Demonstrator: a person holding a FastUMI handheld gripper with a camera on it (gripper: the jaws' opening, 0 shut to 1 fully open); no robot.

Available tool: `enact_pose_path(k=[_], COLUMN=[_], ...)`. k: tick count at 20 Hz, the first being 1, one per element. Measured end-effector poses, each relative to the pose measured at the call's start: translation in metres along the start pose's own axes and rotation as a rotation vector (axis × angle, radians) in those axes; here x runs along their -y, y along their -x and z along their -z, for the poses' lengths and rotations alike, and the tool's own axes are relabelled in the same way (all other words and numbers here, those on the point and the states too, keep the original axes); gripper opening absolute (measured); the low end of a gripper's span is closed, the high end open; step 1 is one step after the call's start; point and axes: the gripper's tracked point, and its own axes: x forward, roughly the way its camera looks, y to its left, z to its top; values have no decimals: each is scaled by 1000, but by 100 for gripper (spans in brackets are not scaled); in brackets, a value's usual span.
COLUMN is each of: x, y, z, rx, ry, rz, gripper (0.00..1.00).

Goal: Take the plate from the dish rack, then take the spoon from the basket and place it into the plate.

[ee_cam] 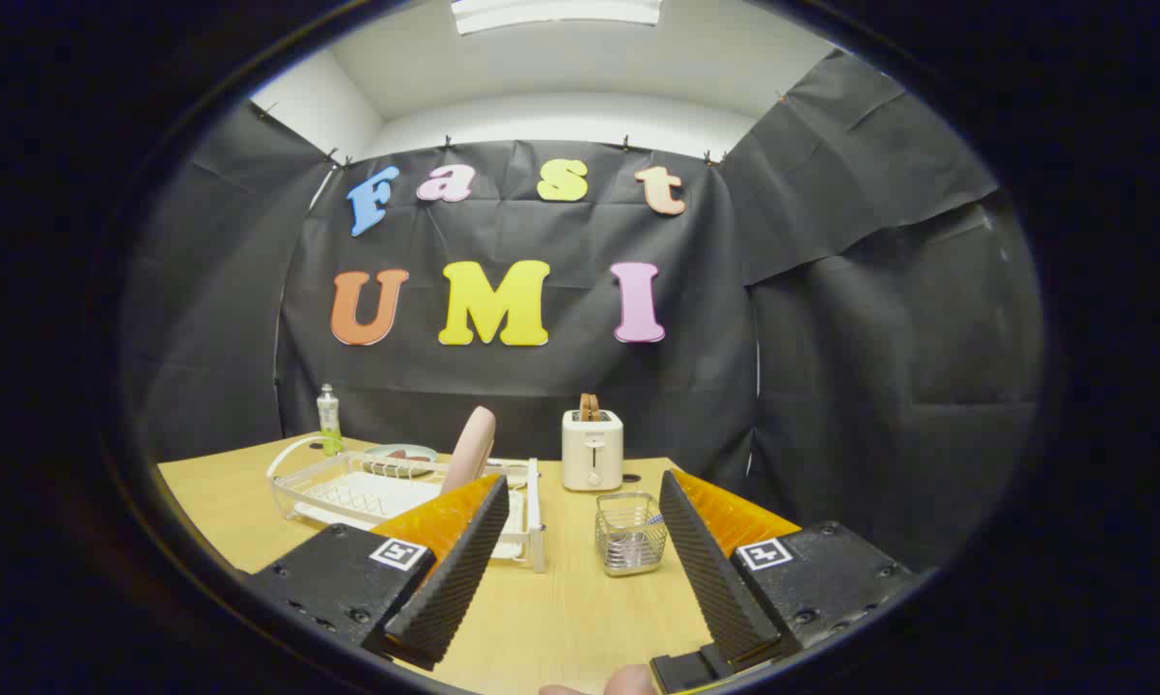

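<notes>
A pink plate (471,448) stands on edge in the white dish rack (348,487), beyond my left finger. A small wire basket (630,533) sits on the wooden table (580,618) just ahead of and between my fingers; the spoon in it is too small to make out. My gripper (580,487) is open, held above the table short of both, with nothing between its fingers.
A white toaster (592,450) with bread slices stands behind the basket near the back wall. A green bottle (329,420) and a shallow dish (400,454) sit at the far side of the rack. A fingertip (628,681) shows below the fingers.
</notes>
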Motion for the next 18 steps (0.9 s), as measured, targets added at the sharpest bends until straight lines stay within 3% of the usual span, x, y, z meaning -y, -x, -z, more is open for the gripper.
enact_pose_path(k=[18], x=[-9], y=[5], z=[-11], rx=[10], ry=[33], rz=[-5], gripper=[100])
